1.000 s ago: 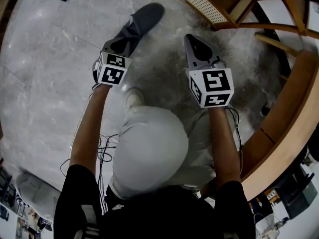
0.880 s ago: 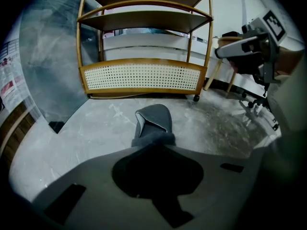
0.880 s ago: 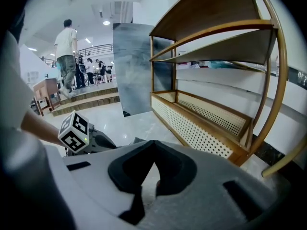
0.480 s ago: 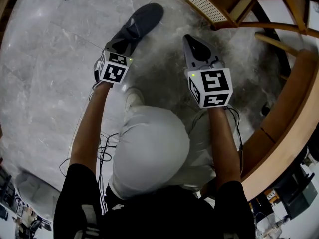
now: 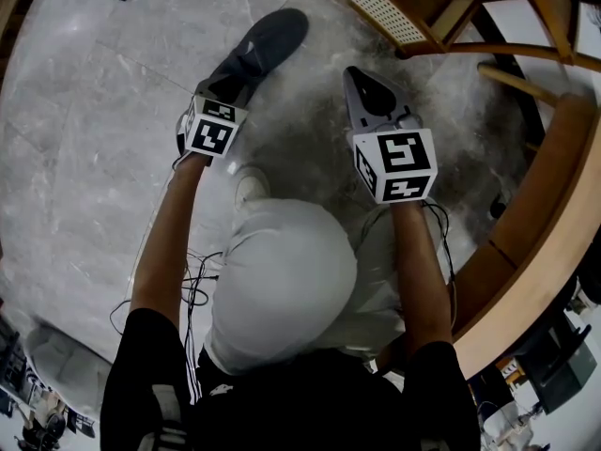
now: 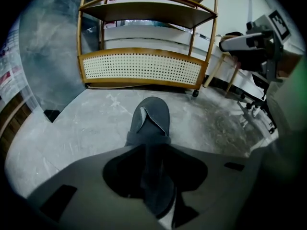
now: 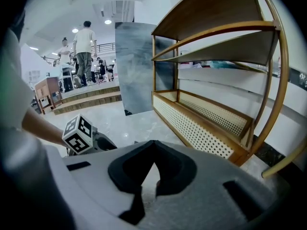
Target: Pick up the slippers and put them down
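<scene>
A dark grey slipper (image 5: 265, 40) lies on the marble floor (image 5: 84, 139) with its toe pointing toward the wooden rack. My left gripper (image 5: 223, 86) is at its heel. In the left gripper view the slipper (image 6: 153, 121) runs back between the jaws of that gripper (image 6: 156, 178). The jaws have just been opening, and a pale gap shows beside the heel. My right gripper (image 5: 357, 75) hovers to the right of the slipper. Its jaws meet at a point (image 7: 152, 158) with nothing between them. No second slipper is in view.
A wooden shelf rack with a perforated panel (image 5: 376, 3) (image 6: 139, 68) (image 7: 201, 119) stands just beyond both grippers. A curved wooden frame (image 5: 535, 233) bounds the right side. The person's white shoe (image 5: 249, 188) and loose cables (image 5: 197, 289) lie below the left gripper. People stand far off (image 7: 84, 47).
The slipper has settled a little flatter on the floor and the left gripper has shifted slightly. The right gripper has kept still.
</scene>
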`<state>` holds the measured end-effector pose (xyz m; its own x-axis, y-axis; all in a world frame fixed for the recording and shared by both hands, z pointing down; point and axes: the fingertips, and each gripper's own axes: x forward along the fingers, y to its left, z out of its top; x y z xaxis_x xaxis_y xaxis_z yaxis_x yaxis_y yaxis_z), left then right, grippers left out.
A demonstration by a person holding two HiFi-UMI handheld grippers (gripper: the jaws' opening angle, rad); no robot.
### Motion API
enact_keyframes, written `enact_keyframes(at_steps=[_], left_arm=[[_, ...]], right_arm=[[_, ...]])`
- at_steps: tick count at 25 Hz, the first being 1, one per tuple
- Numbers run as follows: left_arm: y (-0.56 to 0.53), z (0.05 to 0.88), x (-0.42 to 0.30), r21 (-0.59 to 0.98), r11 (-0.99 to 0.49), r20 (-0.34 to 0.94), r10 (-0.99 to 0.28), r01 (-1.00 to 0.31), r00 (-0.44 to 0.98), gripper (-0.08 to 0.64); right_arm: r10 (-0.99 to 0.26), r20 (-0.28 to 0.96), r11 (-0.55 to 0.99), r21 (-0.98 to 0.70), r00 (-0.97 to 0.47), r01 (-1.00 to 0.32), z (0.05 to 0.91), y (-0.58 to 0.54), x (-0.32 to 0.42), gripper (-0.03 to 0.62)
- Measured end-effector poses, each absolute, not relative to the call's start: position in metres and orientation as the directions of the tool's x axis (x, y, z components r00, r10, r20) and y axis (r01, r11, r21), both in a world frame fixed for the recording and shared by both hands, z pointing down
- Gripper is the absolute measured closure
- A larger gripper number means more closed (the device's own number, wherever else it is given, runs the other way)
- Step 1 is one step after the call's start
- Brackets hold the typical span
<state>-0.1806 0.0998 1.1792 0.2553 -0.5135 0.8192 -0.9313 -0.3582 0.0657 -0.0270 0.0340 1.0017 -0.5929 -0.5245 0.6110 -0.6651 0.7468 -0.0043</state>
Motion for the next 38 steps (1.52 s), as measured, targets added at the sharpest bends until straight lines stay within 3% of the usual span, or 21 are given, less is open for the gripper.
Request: enact_keyframes(at_steps=[5, 18, 26, 38], left_arm=[[0.096, 1.17, -0.183, 0.084, -0.336, 0.8, -0.538, -0.938, 0.265, 0.445], [0.085, 1.075, -0.2, 0.068, -0.325, 0.781, -0.571, -0.943, 0.253, 0.453], [0.077, 0.971, -0.198, 0.06, -0.364, 0.776, -0.569, -0.929, 0.273, 0.532], [0.071, 0.756, -0.165, 0.056, -0.442, 0.73, -0.594, -0.895, 0.338, 0.551]], right_arm=[[-0.522, 0.612, 0.748, -0.007, -0.595, -0.663, 0.998, 0.034, -0.028, 0.592], [-0.519, 0.613, 0.718, -0.064, -0.595, -0.693, 0.946, 0.026, -0.029, 0.592], [-0.533, 0.614, 0.669, -0.116, -0.583, -0.734, 0.873, 0.021, -0.021, 0.592], [-0.533, 0.656, 0.643, -0.098, -0.535, -0.76, 0.688, 0.036, 0.002, 0.592]])
